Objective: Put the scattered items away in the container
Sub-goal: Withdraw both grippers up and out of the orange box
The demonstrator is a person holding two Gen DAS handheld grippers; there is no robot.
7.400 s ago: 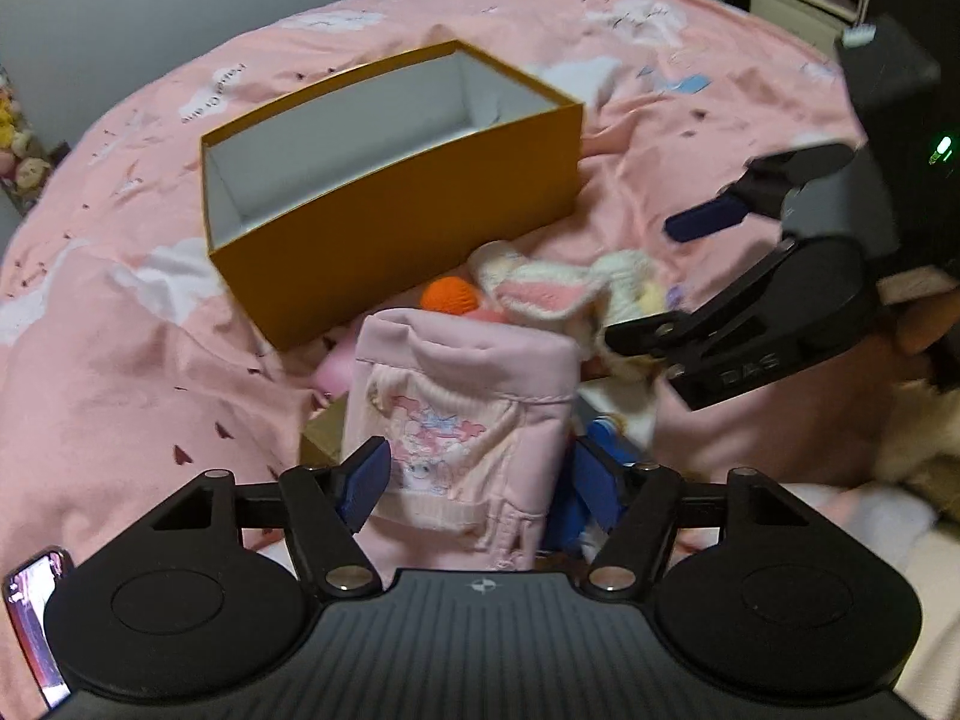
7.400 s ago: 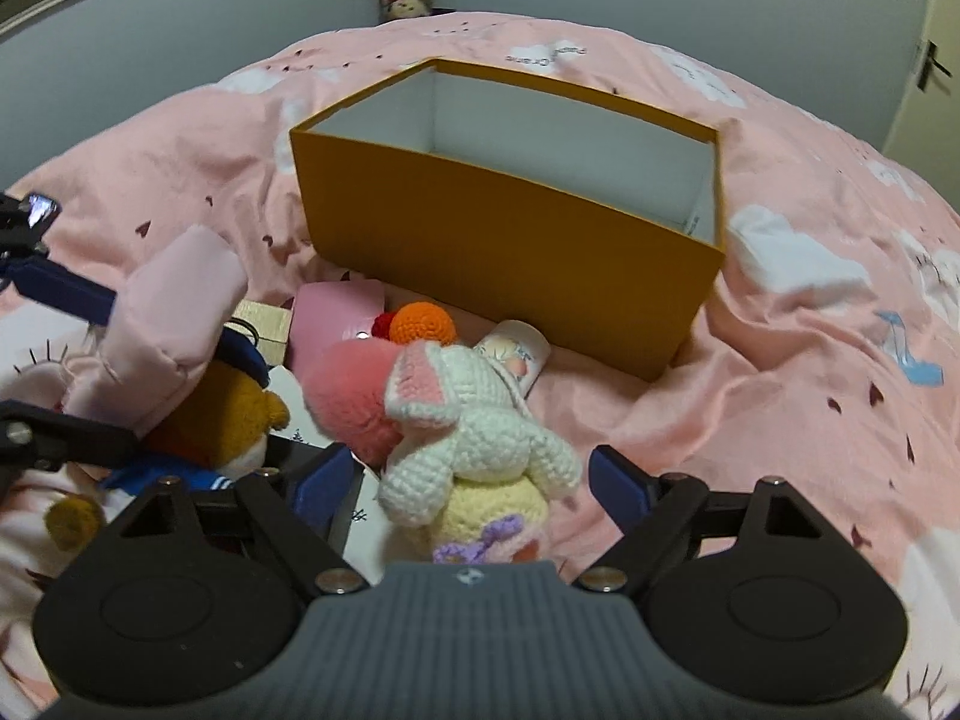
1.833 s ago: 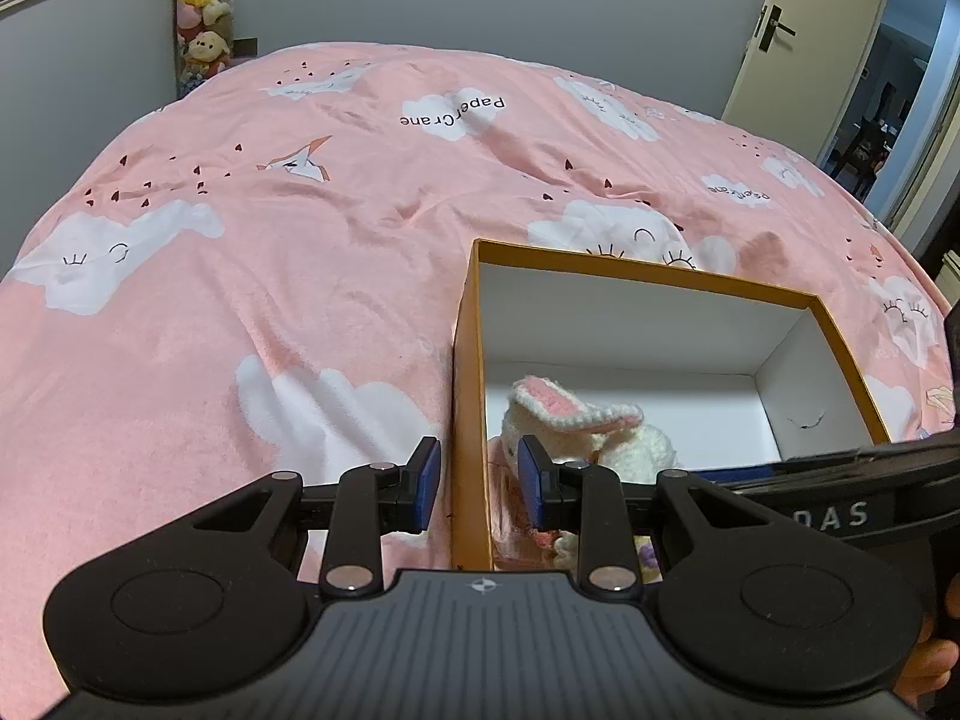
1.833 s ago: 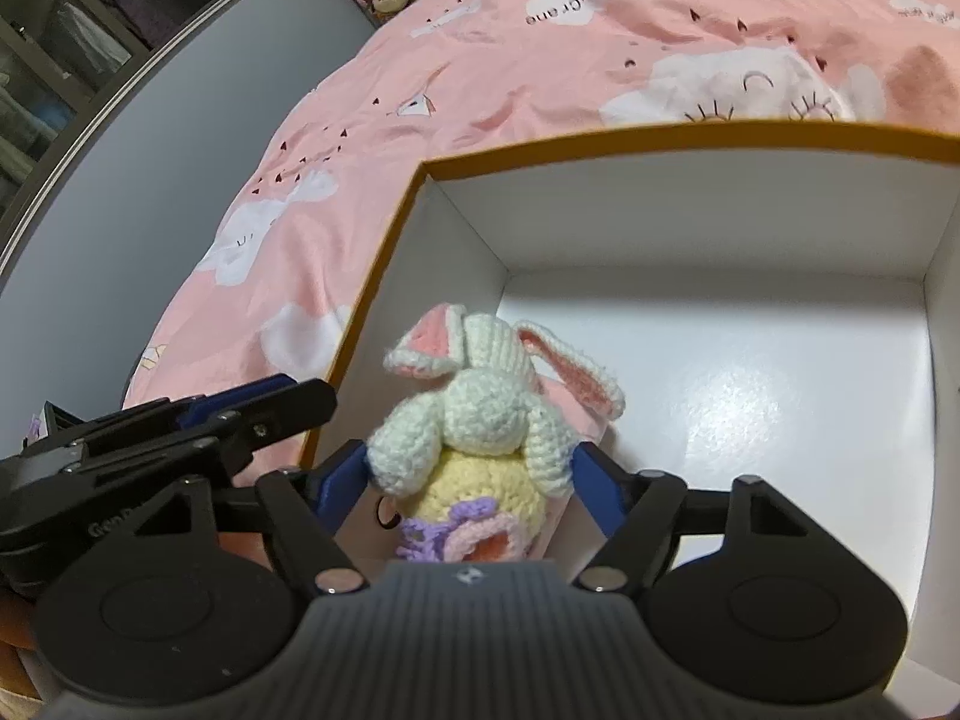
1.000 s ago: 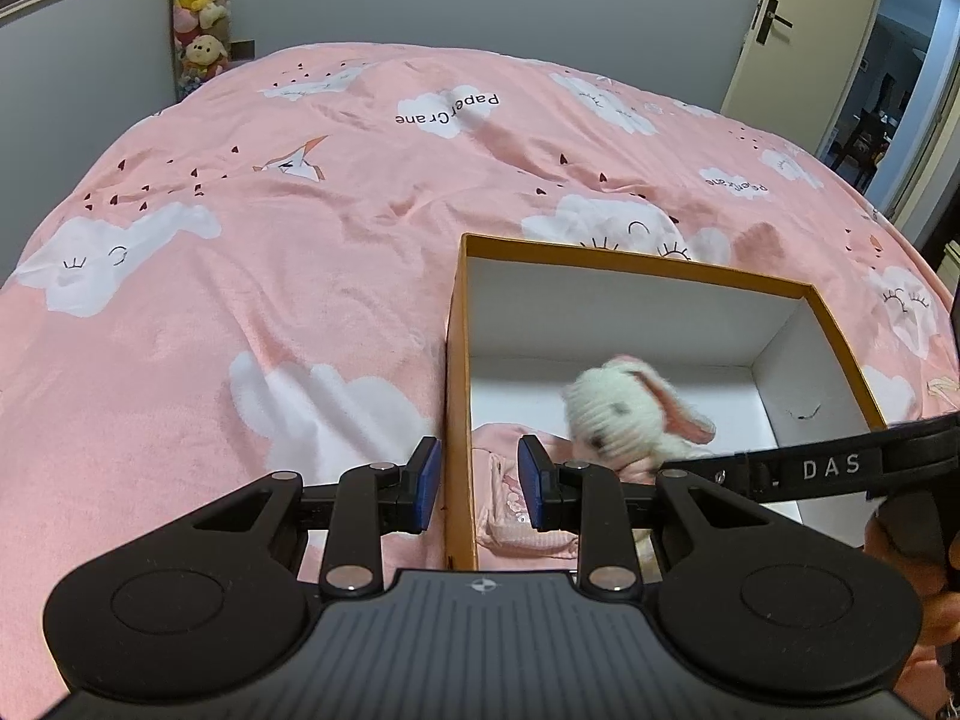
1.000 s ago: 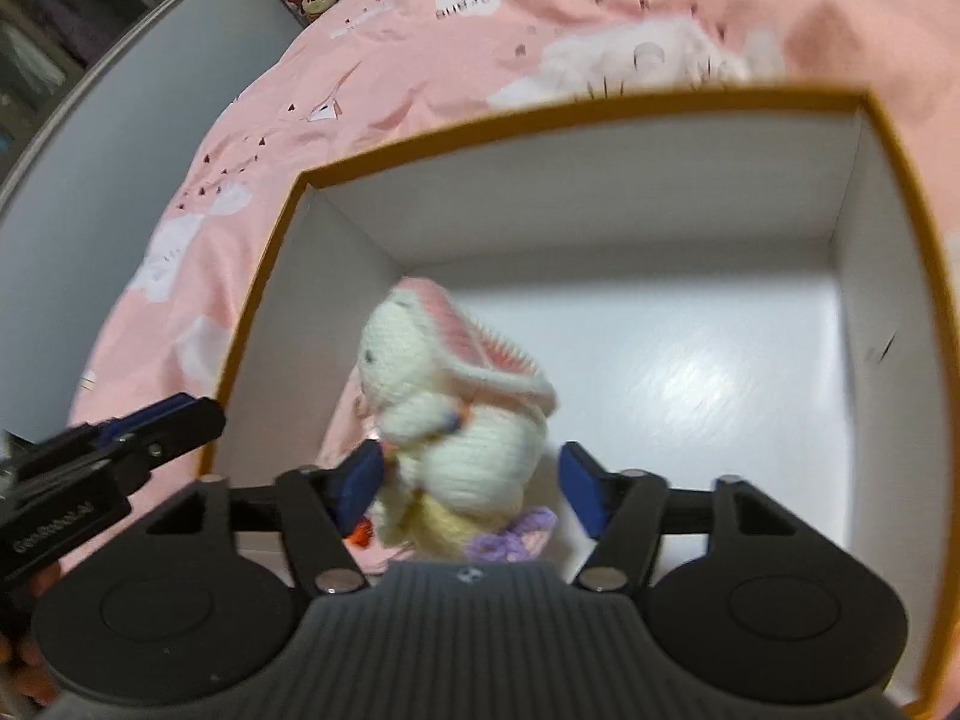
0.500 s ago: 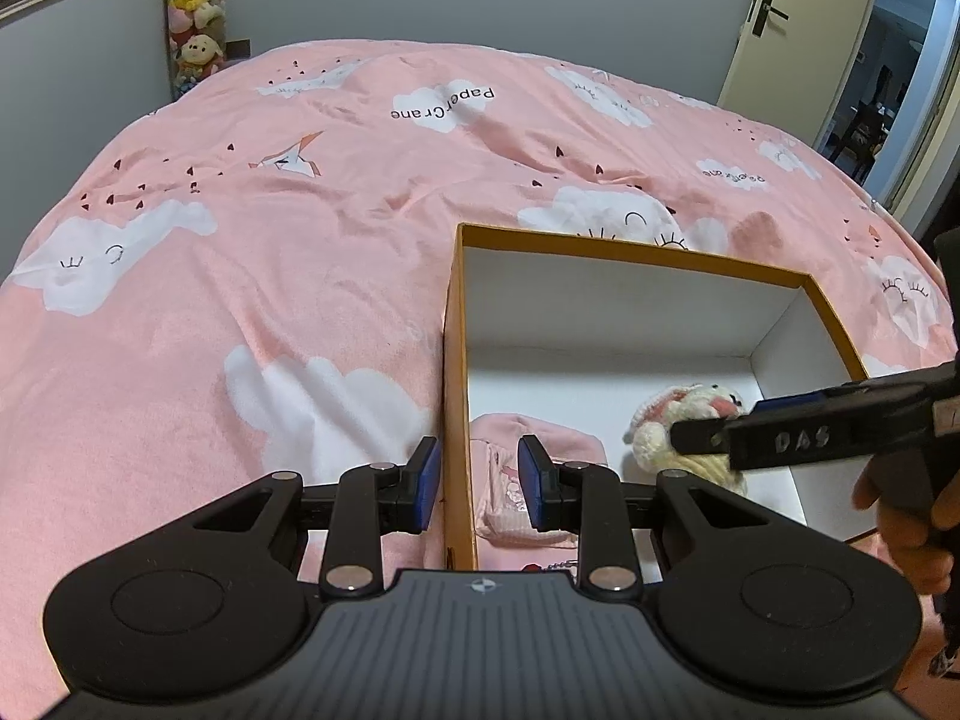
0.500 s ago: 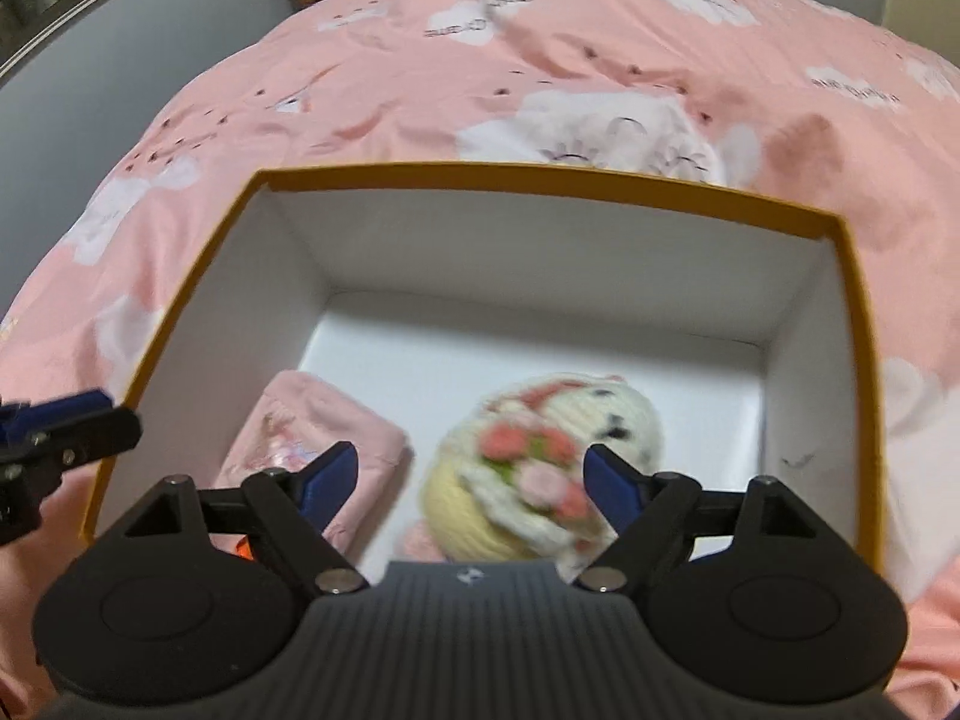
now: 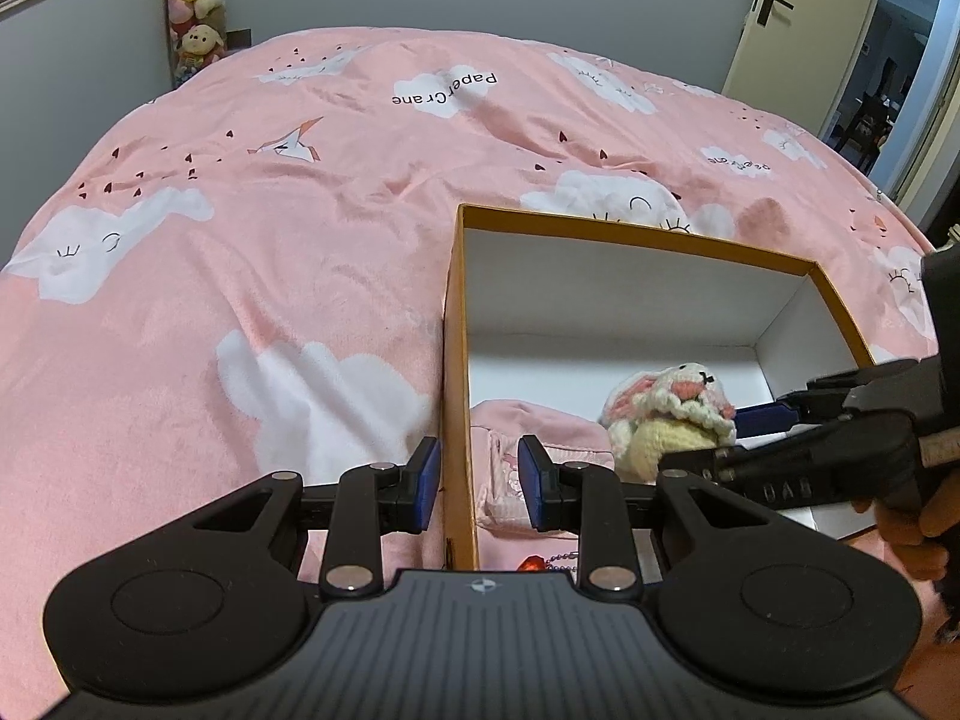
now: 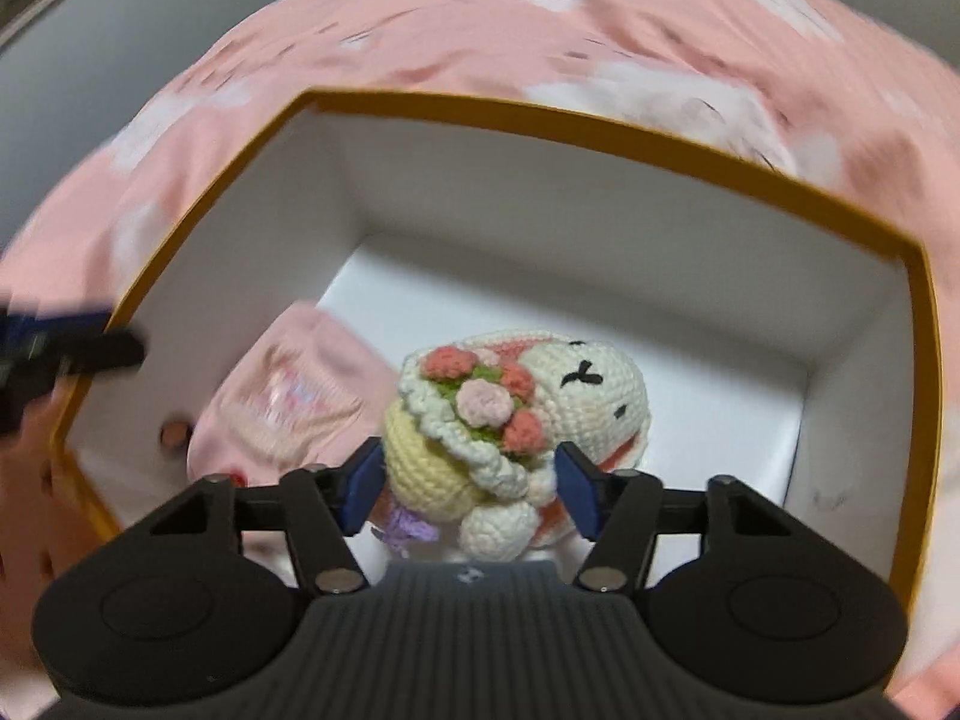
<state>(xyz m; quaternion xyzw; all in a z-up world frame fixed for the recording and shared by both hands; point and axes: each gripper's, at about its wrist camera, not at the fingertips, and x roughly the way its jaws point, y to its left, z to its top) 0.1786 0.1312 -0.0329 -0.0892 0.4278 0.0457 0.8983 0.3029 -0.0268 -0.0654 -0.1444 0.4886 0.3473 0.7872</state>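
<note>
An orange box (image 9: 636,234) with white inner walls sits open on a pink bedspread (image 9: 288,252) printed with white clouds. Inside it, against the left wall, lies a folded pink cloth (image 10: 300,396), and just to its right rests a crocheted bunny (image 10: 528,414) with a cream head, a yellow body and small pink and red flowers on its front.

The right gripper (image 10: 469,483) hangs over the near edge of the box, its jaws spread wide on either side of the bunny. The blue pads look close to the toy, but that view is blurred and whether they touch it cannot be told; they do not appear to squeeze it.

The left gripper (image 9: 480,483) is low at the near left corner, jaws partly open and straddling the left wall of the box: one blue pad outside over the bedspread, the other inside over the pink cloth, neither pressing the wall.

Soft toys (image 9: 195,6) are stacked in the far left corner of the room.
</note>
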